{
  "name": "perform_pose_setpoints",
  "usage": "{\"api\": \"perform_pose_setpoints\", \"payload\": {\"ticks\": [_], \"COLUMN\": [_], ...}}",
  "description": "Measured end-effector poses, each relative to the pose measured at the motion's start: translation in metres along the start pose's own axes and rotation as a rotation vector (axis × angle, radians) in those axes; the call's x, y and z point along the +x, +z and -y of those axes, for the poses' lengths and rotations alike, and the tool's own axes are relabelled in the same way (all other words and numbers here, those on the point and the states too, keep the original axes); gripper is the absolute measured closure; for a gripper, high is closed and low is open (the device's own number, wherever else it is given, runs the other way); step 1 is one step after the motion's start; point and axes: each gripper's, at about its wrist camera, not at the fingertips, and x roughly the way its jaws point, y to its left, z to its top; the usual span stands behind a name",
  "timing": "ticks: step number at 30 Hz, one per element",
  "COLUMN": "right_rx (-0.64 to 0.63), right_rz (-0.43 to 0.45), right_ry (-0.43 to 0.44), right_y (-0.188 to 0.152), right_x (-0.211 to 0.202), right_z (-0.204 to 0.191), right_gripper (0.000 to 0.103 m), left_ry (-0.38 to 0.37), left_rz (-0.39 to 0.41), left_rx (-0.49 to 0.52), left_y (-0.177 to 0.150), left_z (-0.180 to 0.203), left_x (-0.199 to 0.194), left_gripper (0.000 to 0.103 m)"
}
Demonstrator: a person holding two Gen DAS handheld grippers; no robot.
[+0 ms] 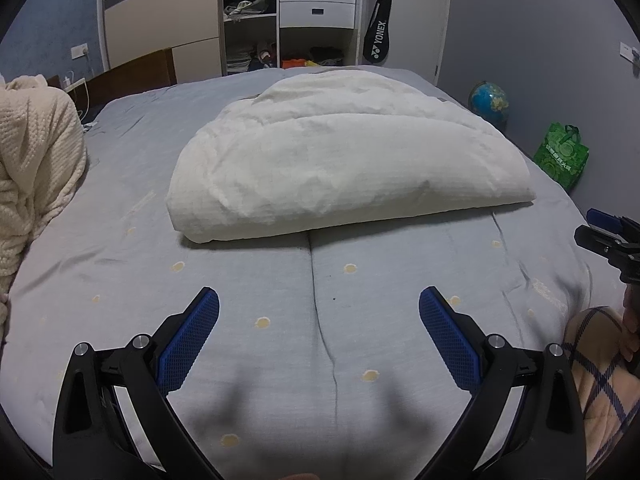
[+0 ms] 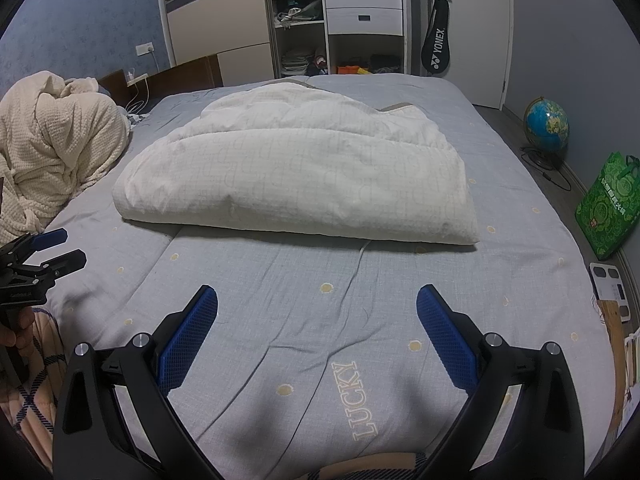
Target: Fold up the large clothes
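A folded white quilt (image 1: 344, 156) is lying across the middle of the bed (image 1: 120, 264), beyond both grippers. The left gripper (image 1: 319, 334) and right gripper (image 2: 317, 334) are hovering over the grey sheet, fingers (image 1: 188, 344) spread wide apart, holding nothing. A cream blanket (image 2: 56, 148) is sitting bunched at the left.

Dim, cool indoor light, source out of view. Soft shadows on the bed (image 1: 120, 240) below each camera. Strong fisheye bending and black vignette at corners. Sharp centre; no glare or motion blur.
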Motion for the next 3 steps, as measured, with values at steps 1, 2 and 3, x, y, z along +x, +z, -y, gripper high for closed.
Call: {"api": "perform_pose_setpoints", "payload": {"ticks": [1,2,3], "right_rx": [0.0,-0.001,-0.001], "right_rz": [0.0,0.0,0.0], "right_ry": [0.0,0.0,0.0], "right_y": [-0.0001,-0.0001,-0.0001], "right_x": [-0.0001,0.0,-0.0001], "right_z": [0.0,0.0,0.0], "right_gripper": [0.008,0.008,0.008], "left_ry": [0.0,0.0,0.0], "left_rz": [0.0,0.0,0.0], "left_rx": [-0.001,0.001,0.002], "left_y": [-0.0003,-0.0002,-0.0002], "left_z": [0.0,0.0,0.0003], "left_x": [0.0003,0.0003,0.0002], "left_gripper": [0.006,0.006,0.006]}}
